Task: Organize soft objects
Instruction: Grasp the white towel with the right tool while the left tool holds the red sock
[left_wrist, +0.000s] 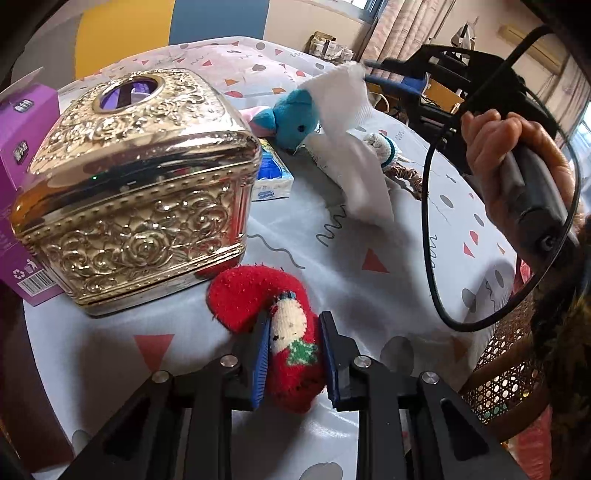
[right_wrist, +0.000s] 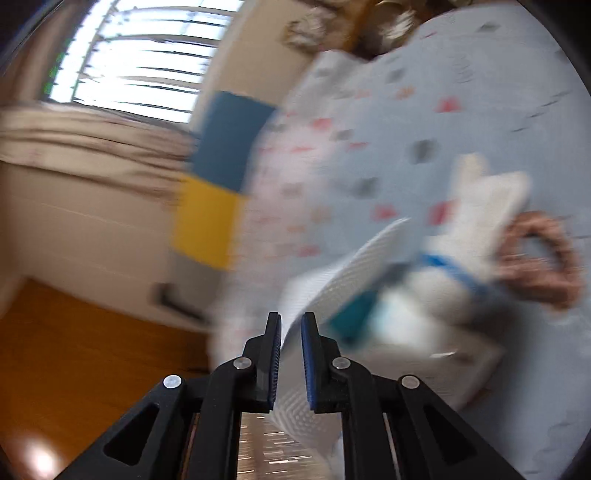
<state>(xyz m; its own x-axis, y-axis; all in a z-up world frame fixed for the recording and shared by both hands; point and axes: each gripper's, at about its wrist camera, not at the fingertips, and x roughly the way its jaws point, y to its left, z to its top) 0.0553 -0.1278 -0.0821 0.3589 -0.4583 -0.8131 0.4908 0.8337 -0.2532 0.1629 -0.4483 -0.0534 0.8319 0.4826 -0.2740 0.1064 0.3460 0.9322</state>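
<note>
My left gripper (left_wrist: 291, 354): jaws narrow, both blue pads pressed into a red sock with a little white figure and green star on it (left_wrist: 280, 332).
Red sock: its toe curls out just in front of the gold tissue box (left_wrist: 136, 192), on the patterned tablecloth (left_wrist: 369, 295).
My right gripper (right_wrist: 291, 354): jaws nearly together, pinching a white tissue (right_wrist: 332, 280); that view is smeared.
White tissue: seen from my left side it hangs in the air (left_wrist: 354, 147) behind and to the right of the gold tissue box, clear of the cloth.
Right hand (left_wrist: 517, 162): wrapped round the handle, a black cable looping below it.
Blue plush (left_wrist: 295, 118): behind the gold tissue box, partly covered by the tissue.
Tissue pack (left_wrist: 273, 177): touching the box's right side.
Purple carton (left_wrist: 22, 155): against the box's left side.
</note>
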